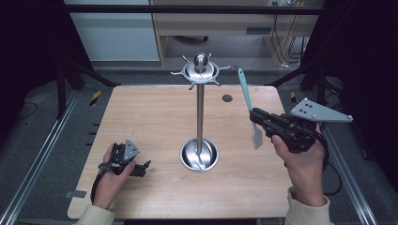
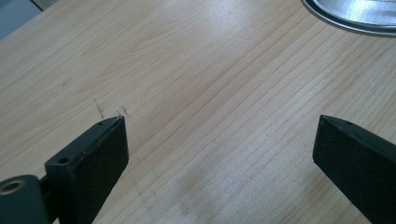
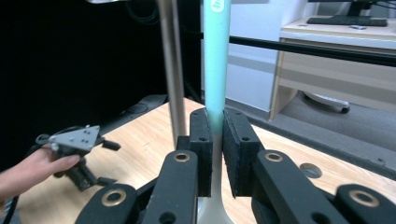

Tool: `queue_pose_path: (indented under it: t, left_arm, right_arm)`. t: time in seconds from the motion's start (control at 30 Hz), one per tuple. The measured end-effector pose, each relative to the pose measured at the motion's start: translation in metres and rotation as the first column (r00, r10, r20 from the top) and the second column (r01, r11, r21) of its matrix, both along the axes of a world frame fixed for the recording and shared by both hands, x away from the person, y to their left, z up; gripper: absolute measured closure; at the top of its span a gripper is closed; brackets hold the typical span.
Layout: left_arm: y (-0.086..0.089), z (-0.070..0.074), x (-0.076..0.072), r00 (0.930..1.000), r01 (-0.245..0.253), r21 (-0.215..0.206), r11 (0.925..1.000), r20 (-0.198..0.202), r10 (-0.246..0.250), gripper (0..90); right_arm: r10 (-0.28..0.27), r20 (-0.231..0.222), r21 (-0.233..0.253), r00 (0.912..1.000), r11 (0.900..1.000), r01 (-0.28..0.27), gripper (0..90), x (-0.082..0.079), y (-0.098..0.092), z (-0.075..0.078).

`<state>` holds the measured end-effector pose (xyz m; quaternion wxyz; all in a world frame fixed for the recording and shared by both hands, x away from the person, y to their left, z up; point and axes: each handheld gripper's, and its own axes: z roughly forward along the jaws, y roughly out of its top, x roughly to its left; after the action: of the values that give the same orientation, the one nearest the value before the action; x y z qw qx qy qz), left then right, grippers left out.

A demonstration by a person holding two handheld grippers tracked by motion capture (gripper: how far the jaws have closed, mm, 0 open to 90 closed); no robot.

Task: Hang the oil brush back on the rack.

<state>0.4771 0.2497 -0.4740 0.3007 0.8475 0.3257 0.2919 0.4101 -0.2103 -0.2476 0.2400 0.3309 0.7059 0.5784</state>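
Observation:
A steel utensil stand [image 1: 200, 112] rises from a round dish base [image 1: 199, 154] at the table's middle, with a ring of hooks [image 1: 201, 70] on top. My right gripper [image 1: 256, 117] is shut on a spatula [image 1: 247, 103] with a teal handle and a pale blade, held upright to the right of the stand. In the right gripper view the teal handle [image 3: 216, 60] rises between the black pads [image 3: 201, 144], with the stand's pole [image 3: 172, 70] just behind. My left gripper [image 1: 143, 168] rests open on the table at the front left, with bare wood between its fingertips [image 2: 105, 144].
The wooden table [image 1: 155, 112] has a small dark hole [image 1: 227, 98] near its far edge. Metal rails run along both sides of it. A desk and cables stand beyond the far edge. The stand's base rim [image 2: 345, 14] shows in the left gripper view.

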Motion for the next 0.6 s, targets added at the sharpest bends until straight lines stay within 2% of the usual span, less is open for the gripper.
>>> queue_pose_path:
  t: [0.17, 0.27, 0.6]
  left_arm:
    - [-0.001, 0.000, 0.000, 1.0000, 0.002, 0.001, 1.0000, 0.002, -0.002, 3.1]
    - [-0.001, 0.000, -0.001, 0.9999, -0.001, 0.003, 1.0000, -0.011, 0.001, 3.1]
    - [-0.001, -0.001, 0.000, 1.0000, 0.001, 0.002, 1.0000, -0.001, -0.001, 3.1]
  right_arm:
    - [0.029, 0.000, -0.007, 0.9996, 1.000, -0.029, 82.7, -0.006, 0.004, -0.001]
    - [0.042, -0.002, -0.017, 0.9991, 0.999, -0.042, 82.7, -0.007, 0.007, -0.002]
    - [0.085, 0.016, -0.025, 0.9962, 0.996, -0.085, 82.6, -0.009, 0.014, -0.002]
